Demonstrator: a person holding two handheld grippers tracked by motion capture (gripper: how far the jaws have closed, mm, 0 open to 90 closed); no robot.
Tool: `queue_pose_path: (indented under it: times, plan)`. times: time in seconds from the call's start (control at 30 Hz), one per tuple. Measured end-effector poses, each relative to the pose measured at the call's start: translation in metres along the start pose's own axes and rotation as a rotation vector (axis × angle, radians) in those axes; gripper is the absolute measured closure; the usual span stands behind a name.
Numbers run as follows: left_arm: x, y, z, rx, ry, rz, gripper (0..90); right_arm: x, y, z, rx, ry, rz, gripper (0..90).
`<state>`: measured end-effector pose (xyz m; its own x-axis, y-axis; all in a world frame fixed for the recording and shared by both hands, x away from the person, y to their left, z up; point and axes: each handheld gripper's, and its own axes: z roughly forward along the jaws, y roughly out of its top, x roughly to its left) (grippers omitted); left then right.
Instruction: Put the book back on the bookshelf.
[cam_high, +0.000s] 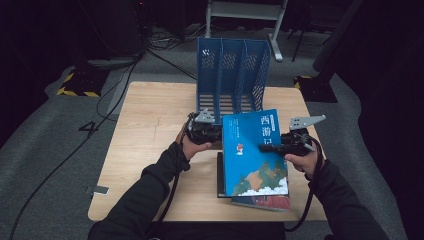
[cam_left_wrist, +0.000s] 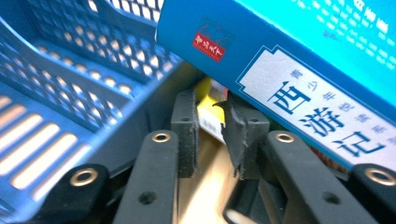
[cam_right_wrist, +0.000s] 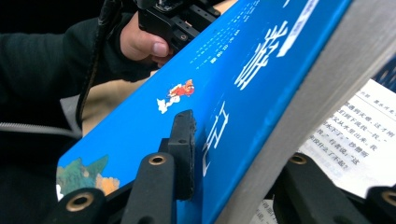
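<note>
We hold the blue book (cam_high: 255, 150) raised above the counter (cam_high: 150, 130), just before the blue file rack (cam_high: 232, 75); the right gripper (cam_high: 272, 148) has its jaws clamped on the fore-edge, the left gripper (cam_high: 212, 131) has its jaws nearly closed at the spine corner, grip unclear; a weak left pinch could let it twist and drop onto the books (cam_high: 260, 201) below.

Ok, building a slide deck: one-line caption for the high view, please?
Two hand-held grippers, left gripper and right gripper, lift a blue book before a blue file rack.

Bright blue book (cam_high: 255, 150) with white title panel, blue perforated file rack (cam_high: 232, 75), pale wood table (cam_high: 150, 130)
</note>
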<state>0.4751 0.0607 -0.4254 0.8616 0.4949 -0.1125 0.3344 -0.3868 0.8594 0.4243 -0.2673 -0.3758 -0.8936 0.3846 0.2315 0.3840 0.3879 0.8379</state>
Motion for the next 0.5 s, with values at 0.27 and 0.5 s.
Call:
queue_pose_path:
  times: [0.27, 0.5]
  plan:
    - [0.001, 0.033, -0.019, -0.063, -0.002, 0.032, 86.0, 0.006, 0.013, -0.006, -0.099, -0.057, -0.084, 73.7]
    - [-0.005, 0.049, -0.029, -0.083, 0.007, 0.063, 88.3, 0.008, 0.015, -0.011, -0.164, -0.087, -0.118, 76.7]
